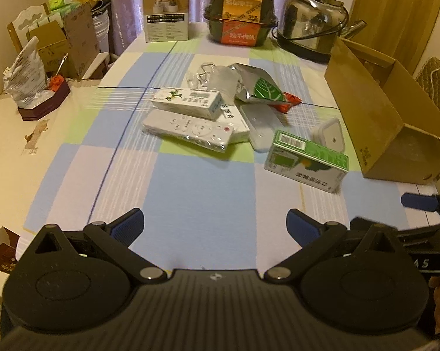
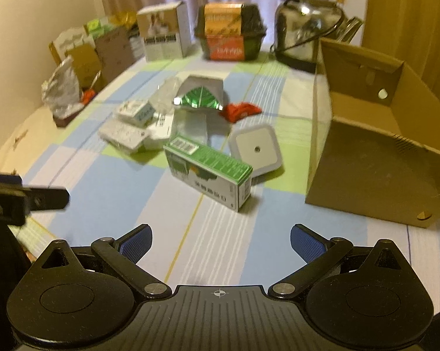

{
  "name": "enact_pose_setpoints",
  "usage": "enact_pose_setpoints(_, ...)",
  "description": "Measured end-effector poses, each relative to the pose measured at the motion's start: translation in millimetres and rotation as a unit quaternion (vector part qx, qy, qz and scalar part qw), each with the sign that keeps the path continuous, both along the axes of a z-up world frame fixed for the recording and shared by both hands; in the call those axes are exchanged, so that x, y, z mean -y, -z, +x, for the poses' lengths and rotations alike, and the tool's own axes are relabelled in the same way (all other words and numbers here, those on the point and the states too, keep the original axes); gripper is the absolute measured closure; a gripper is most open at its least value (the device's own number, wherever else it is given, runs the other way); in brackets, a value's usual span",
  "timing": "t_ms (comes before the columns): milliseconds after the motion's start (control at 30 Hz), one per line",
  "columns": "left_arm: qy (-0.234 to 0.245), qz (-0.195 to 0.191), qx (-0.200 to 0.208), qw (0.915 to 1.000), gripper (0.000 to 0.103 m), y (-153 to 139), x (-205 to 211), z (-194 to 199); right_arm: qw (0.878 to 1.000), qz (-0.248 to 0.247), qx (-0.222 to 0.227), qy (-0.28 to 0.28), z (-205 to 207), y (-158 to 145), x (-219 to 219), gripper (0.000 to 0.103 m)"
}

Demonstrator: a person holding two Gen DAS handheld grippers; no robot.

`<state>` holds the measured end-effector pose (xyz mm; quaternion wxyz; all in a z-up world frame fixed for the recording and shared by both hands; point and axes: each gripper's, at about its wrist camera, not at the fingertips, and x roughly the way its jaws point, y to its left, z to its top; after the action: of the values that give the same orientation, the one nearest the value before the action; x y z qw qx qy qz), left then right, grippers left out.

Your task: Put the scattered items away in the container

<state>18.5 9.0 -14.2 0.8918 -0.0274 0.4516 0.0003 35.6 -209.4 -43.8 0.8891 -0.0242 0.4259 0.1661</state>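
While the left tool (image 1: 215, 224) hovers low over the checked tabletop (image 1: 190, 187), its blue-padded fingers (image 1: 129, 225) are spread wide with nothing between them. Ahead of it lies the scatter: a white remote (image 1: 190, 128) in clear wrap, touching a white medicine box (image 1: 187, 101) that rests partly over it, with a second white remote (image 1: 258, 125) just to the right. Behind these sit a silver pouch with a green leaf (image 1: 260, 86), a crumpled clear bag (image 1: 211, 74) and a red packet (image 1: 290, 102). Nearer the right, a green and white box (image 1: 306, 161) lies tilted against a white square plug-in device (image 1: 331, 134). The open cardboard box (image 1: 395, 125) stands at the right edge of the tabletop, near the green and white box but apart from it. A steel kettle (image 1: 313, 26) stands at the far end. The right tool's blue fingertip (image 1: 418, 201) shows at the right margin.

From the right wrist, the right tool (image 2: 221, 245) is likewise spread and empty above the tabletop (image 2: 220, 234). The green and white box (image 2: 211, 172) lies straight ahead, touching the white square plug-in device (image 2: 256, 149). The cardboard box (image 2: 374, 152) stands open to the right, its inside not visible. The pouch (image 2: 200, 96) and red packet (image 2: 240, 111) lie farther back, blurred. Part of the left tool (image 2: 21, 199) enters from the left.
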Motion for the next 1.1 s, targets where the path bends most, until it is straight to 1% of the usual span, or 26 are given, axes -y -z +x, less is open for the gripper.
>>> enact_pose_setpoints(167, -0.007, -0.008, 0.001, 0.9999, 0.001, -0.2, -8.7, 6.1, 1.0, -0.004, -0.017, -0.004, 5.5, 7.7, -0.7, 0.0)
enact_pose_setpoints(467, 0.003, -0.009, 0.006, 0.9999, 0.001, 1.8, -14.5, 20.6, 0.999, -0.018, -0.031, -0.011, 21.1, 17.5, 1.2, 0.0)
enact_pose_setpoints(533, 0.008, -0.004, 0.008, 0.9999, 0.001, 2.2, -15.2, 25.0, 0.999, -0.025, -0.029, -0.018, 25.9, 20.3, 1.4, 0.0)
enact_pose_setpoints(633, 0.017, 0.004, 0.012, 0.9998, 0.001, 2.3, -16.1, 32.5, 0.998, -0.044, -0.018, -0.042, 32.7, 22.5, -0.1, 0.0)
enact_pose_setpoints(767, 0.025, 0.015, 0.015, 0.9995, 0.001, 5.2, -20.5, 44.2, 0.993, -0.078, 0.019, -0.087, 44.8, 24.3, -4.8, 0.0)
enact_pose_setpoints(900, 0.035, 0.022, 0.015, 0.999, 0.001, 10.5, -25.3, 56.1, 0.98, -0.116, 0.051, -0.15, 58.2, 27.1, -16.4, 0.0)
enact_pose_setpoints(967, 0.04, 0.022, 0.013, 0.9989, 0.001, 13.9, -28.5, 62.8, 0.973, -0.125, 0.062, -0.181, 63.6, 28.9, -23.3, 0.0)
enact_pose_setpoints(1000, 0.043, 0.023, 0.013, 0.9987, 0.001, 15.3, -29.5, 65.8, 0.97, -0.129, 0.065, -0.196, 67.1, 30.3, -27.3, 0.01)
enact_pose_setpoints(1033, 0.048, 0.025, 0.013, 0.9985, 0.001, 16.7, -30.4, 69.0, 0.966, -0.132, 0.062, -0.211, 71.1, 31.9, -31.2, 0.023)
enact_pose_setpoints(1100, 0.058, 0.033, 0.013, 0.9977, 0.001, 19.0, -31.0, 74.5, 0.96, -0.141, 0.061, -0.233, 78.1, 35.3, -39.5, 0.025)
